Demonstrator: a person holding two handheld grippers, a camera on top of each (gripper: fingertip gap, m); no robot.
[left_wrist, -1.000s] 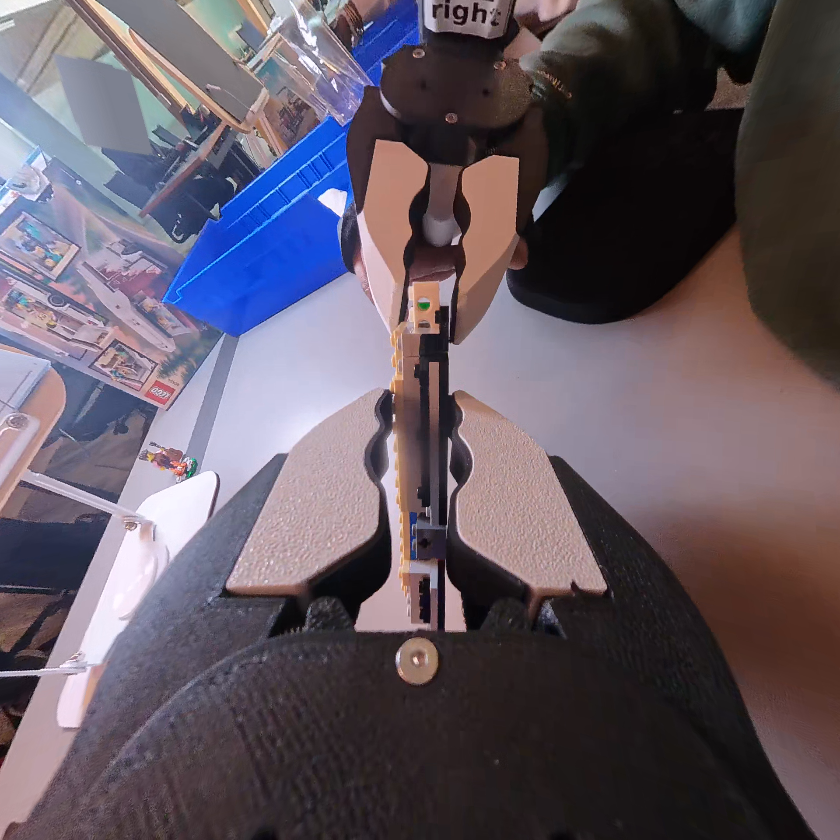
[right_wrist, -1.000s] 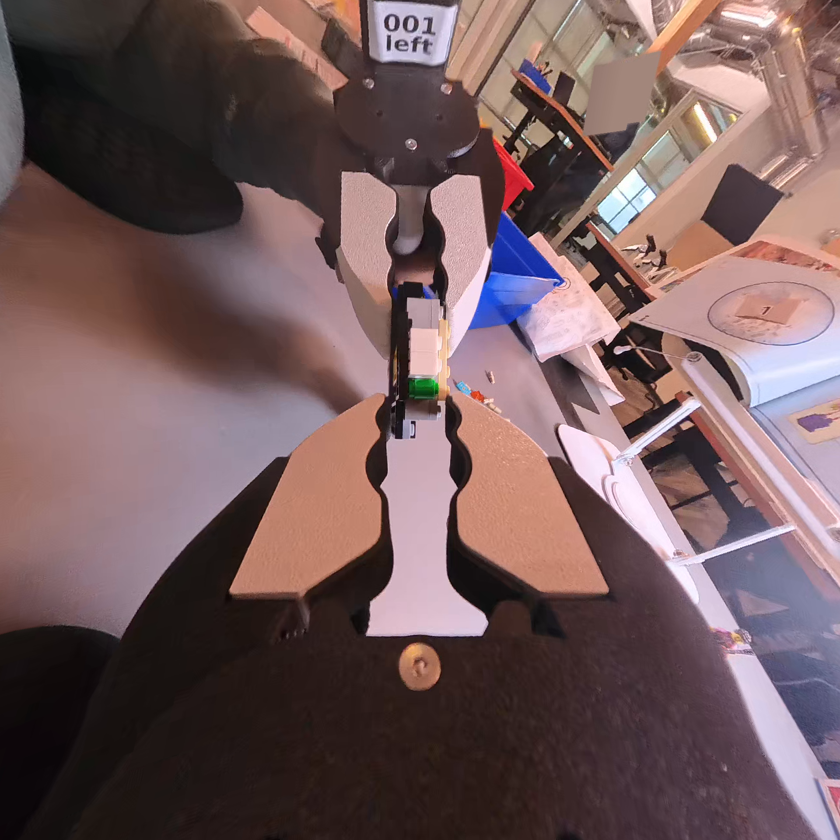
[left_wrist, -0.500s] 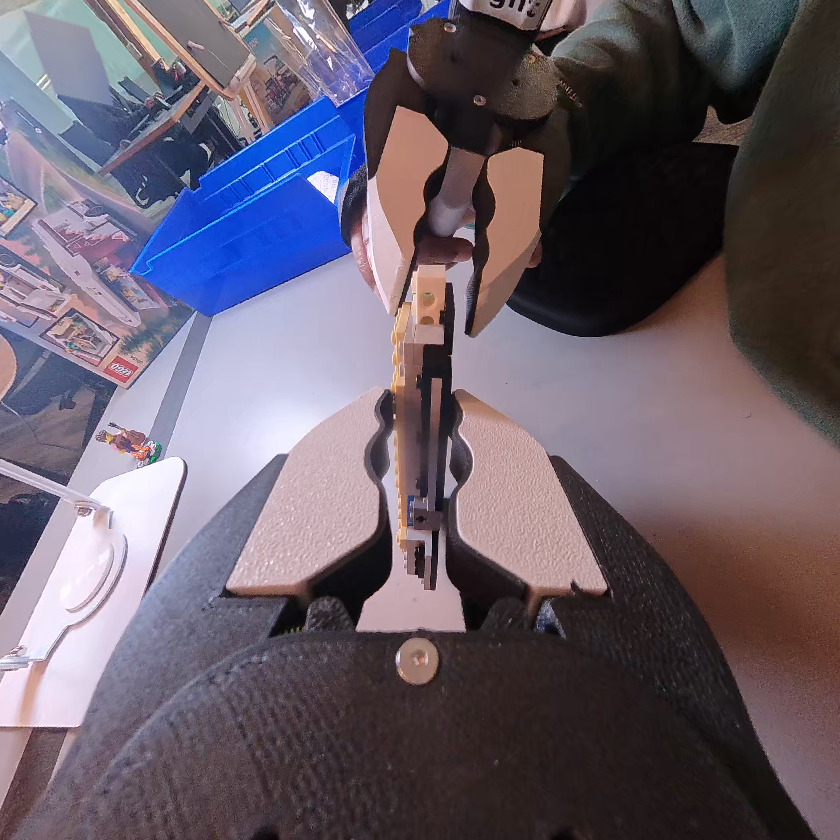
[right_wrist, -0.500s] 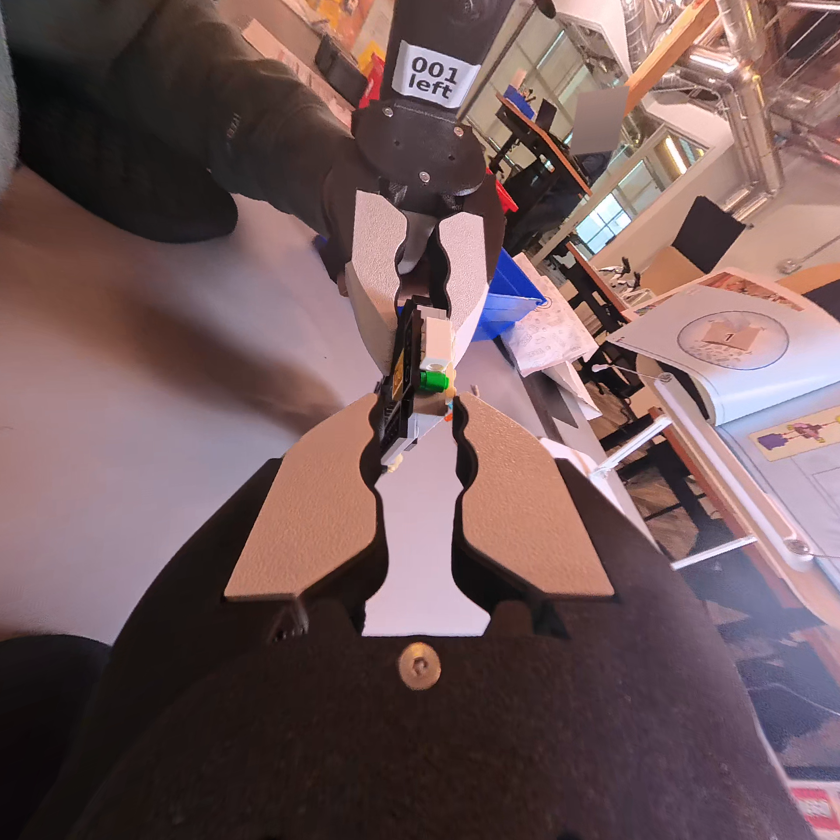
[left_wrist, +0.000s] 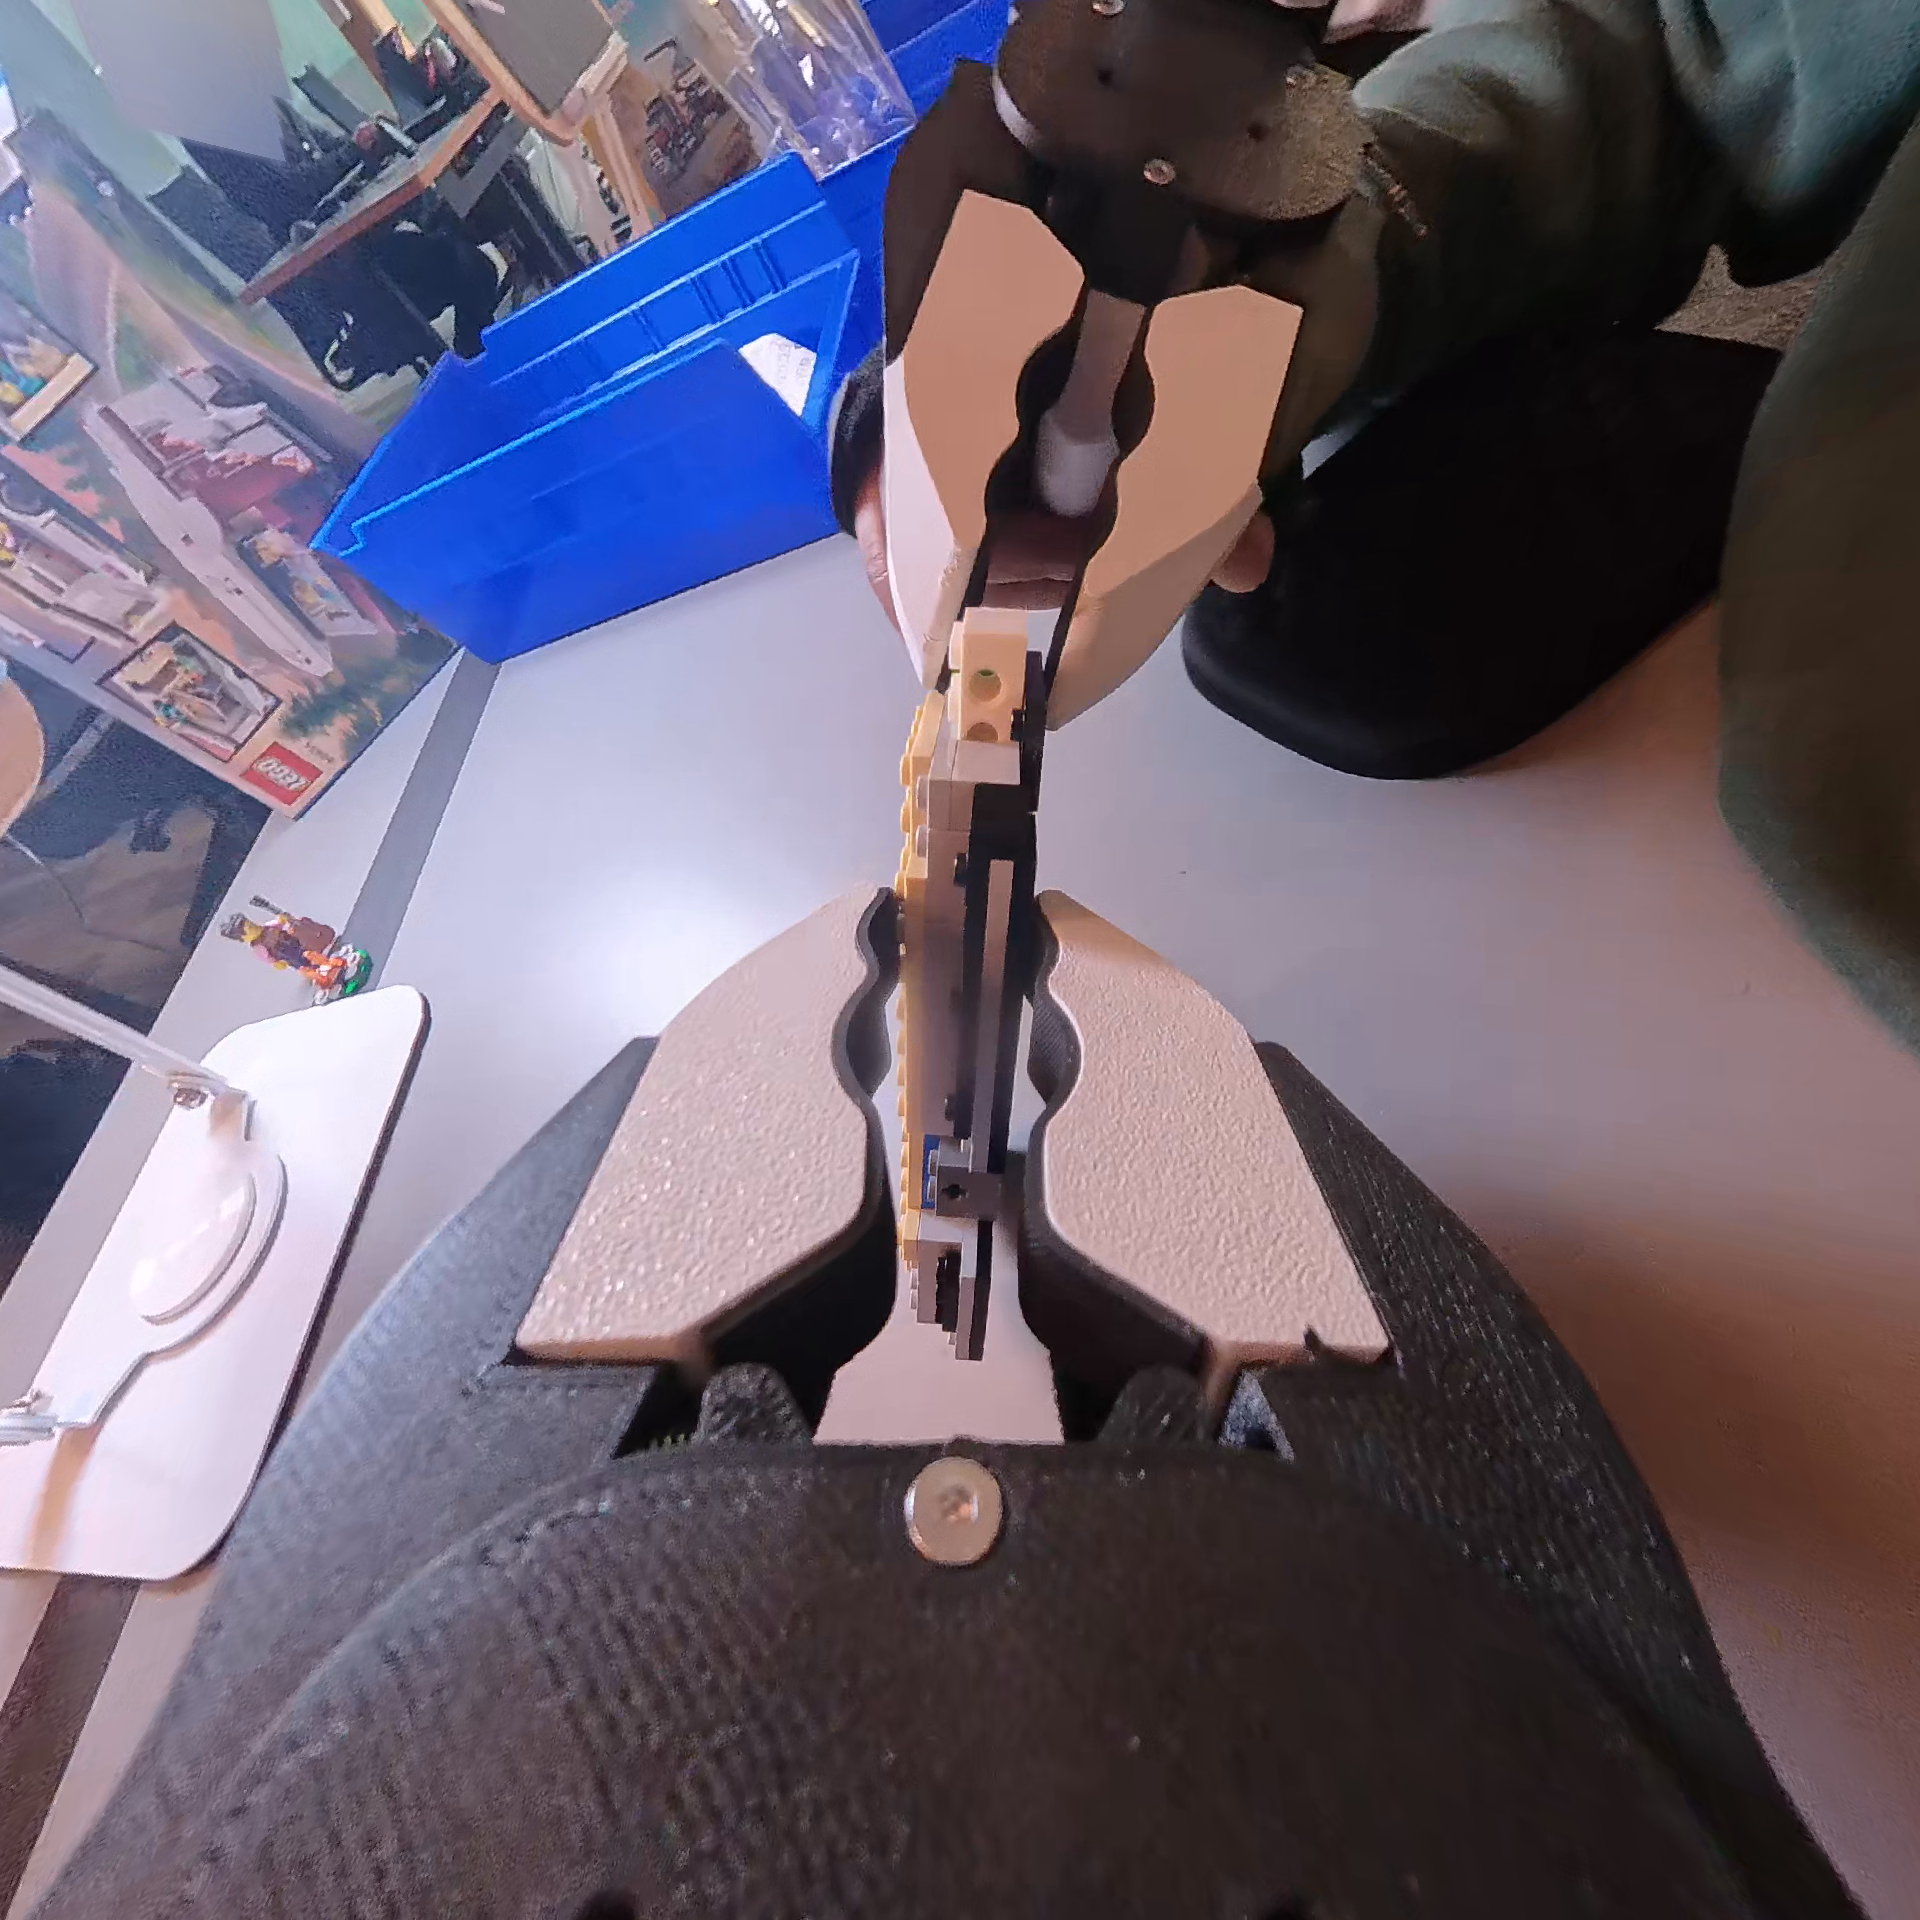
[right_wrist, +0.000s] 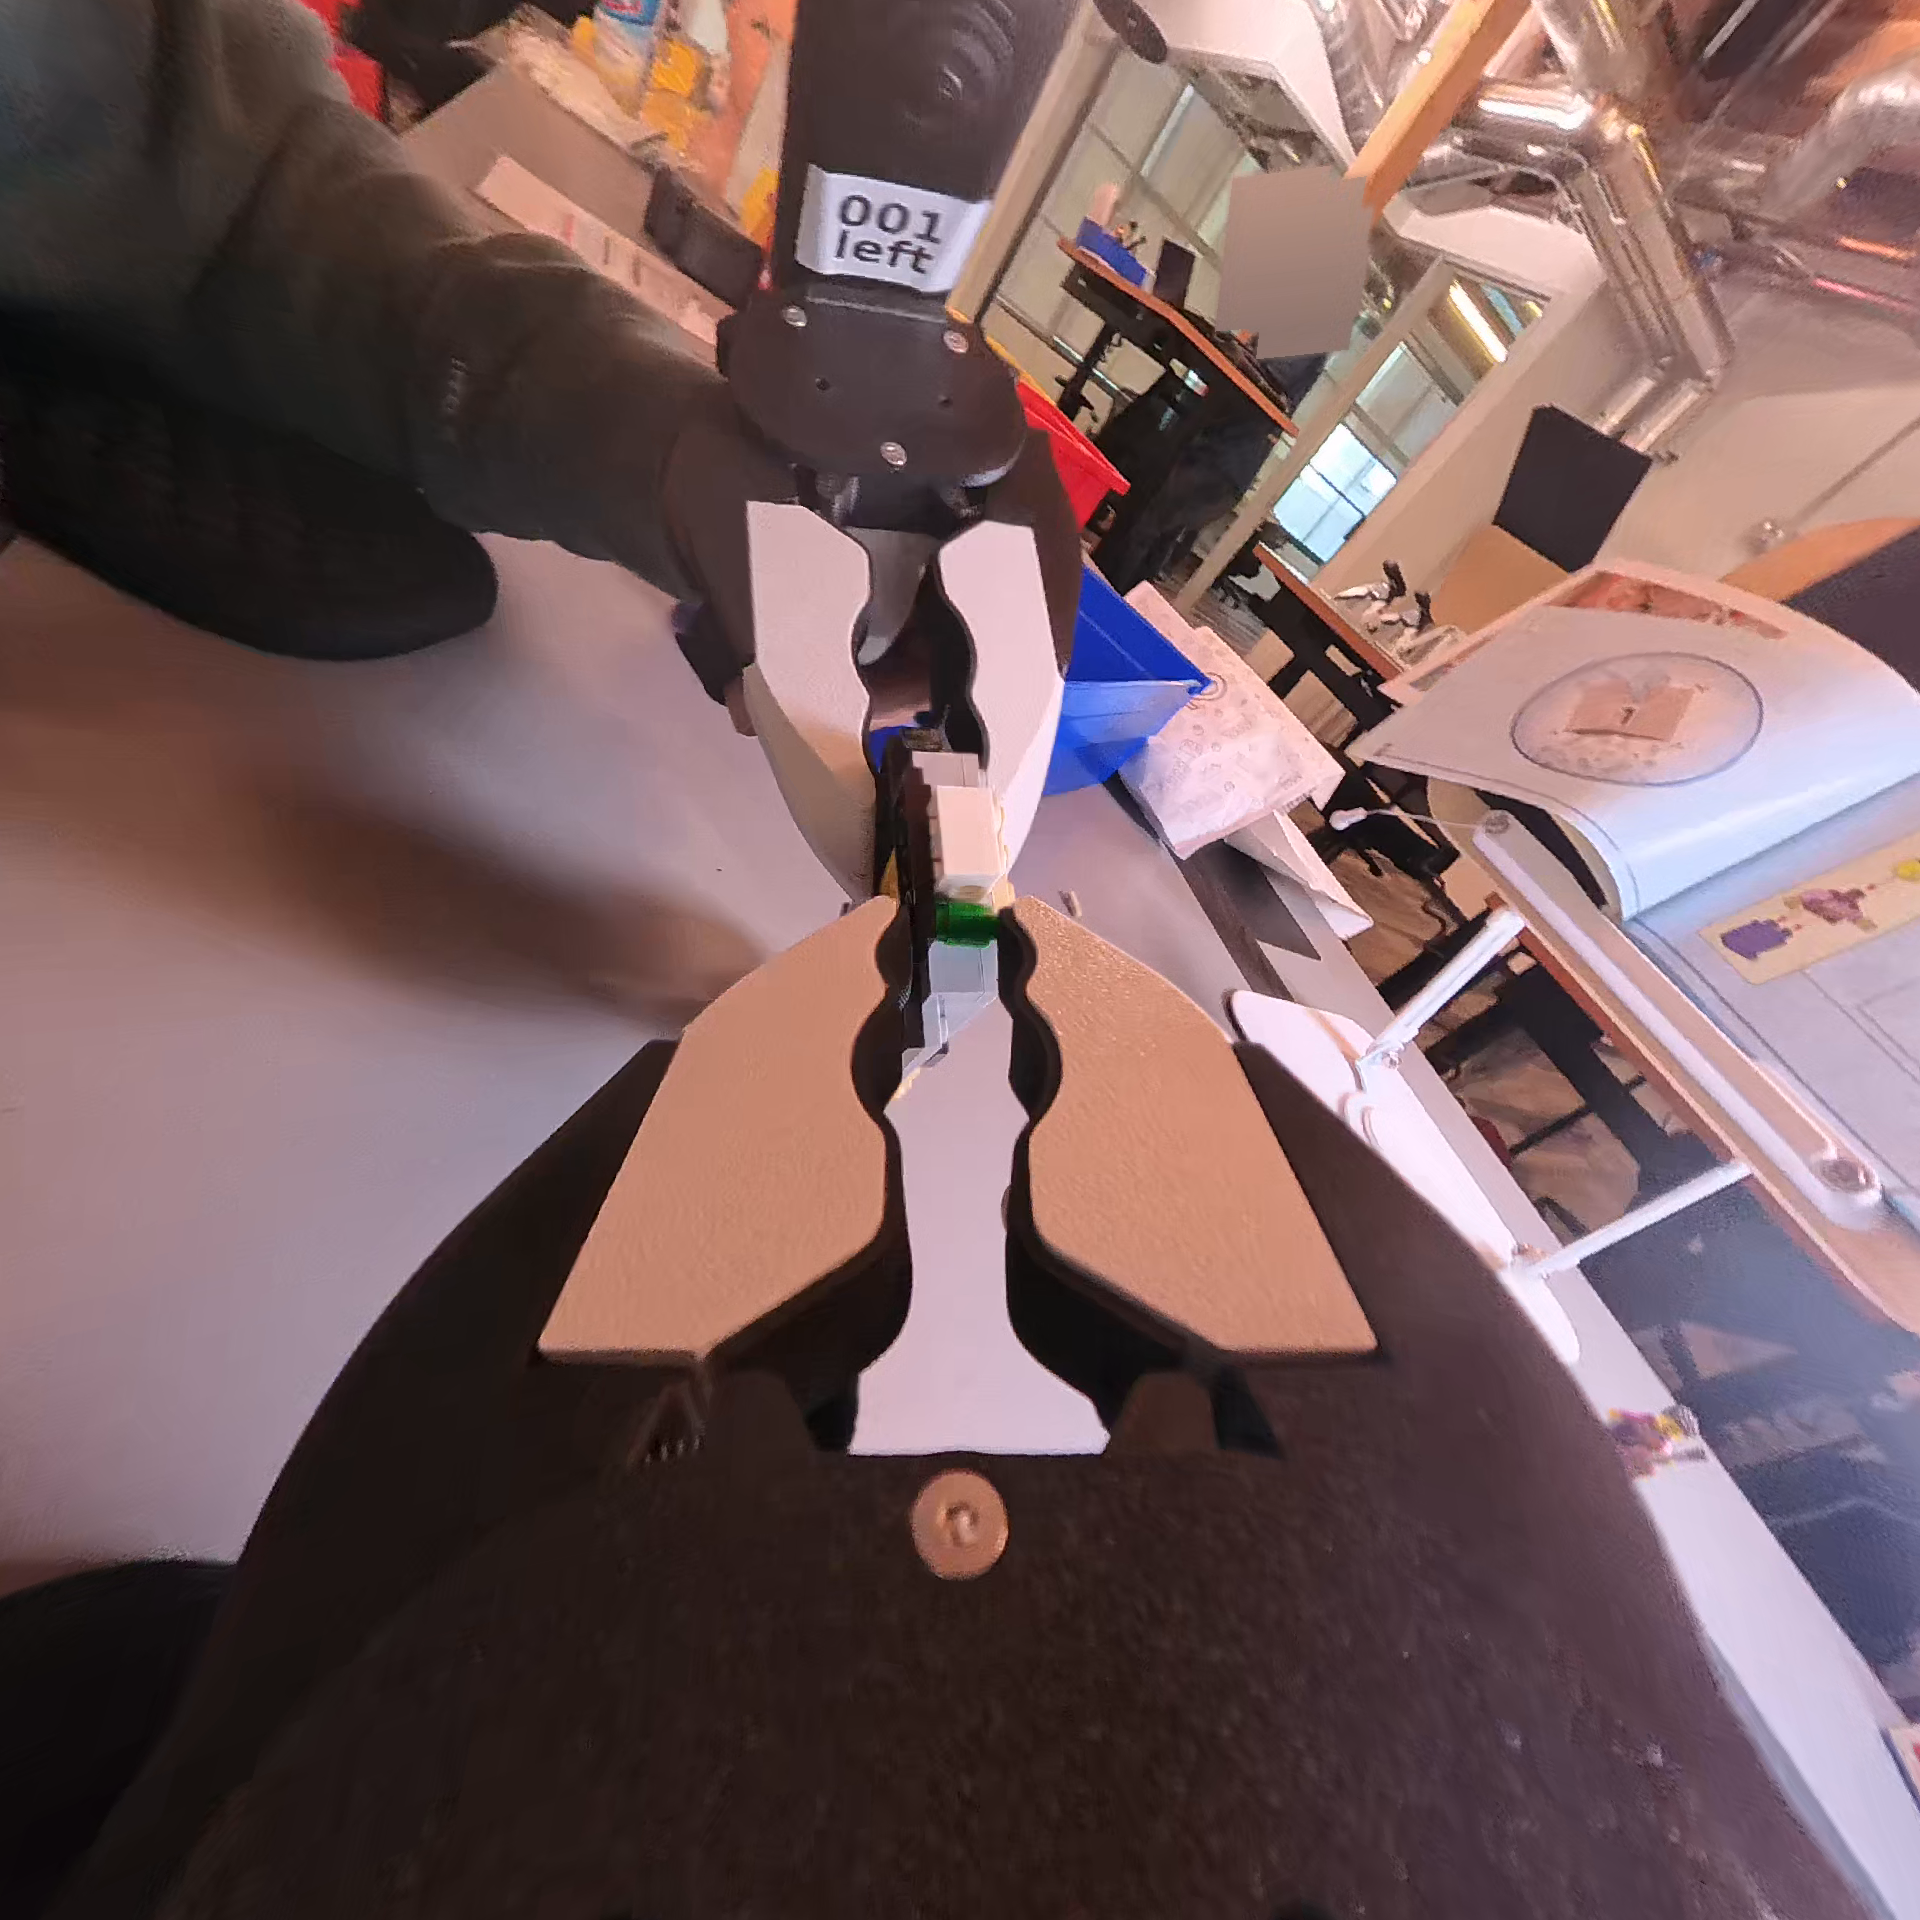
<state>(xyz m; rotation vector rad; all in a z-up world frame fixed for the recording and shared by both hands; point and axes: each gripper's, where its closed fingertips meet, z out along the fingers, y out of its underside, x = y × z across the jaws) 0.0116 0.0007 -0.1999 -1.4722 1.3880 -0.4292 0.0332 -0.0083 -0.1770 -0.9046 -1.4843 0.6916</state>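
Right tool (right_wrist: 951, 914) reclosed on brick model (left_wrist: 961, 987), left tool (left_wrist: 961, 914) clamping it, blue bin (left_wrist: 623, 457) contents hidden

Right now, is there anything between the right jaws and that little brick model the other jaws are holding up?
Nothing visible. The left gripper clamps the brick model above the grey table, and the right gripper has its jaws around the model's far end, at the green piece. The blue bin sits off to the side.
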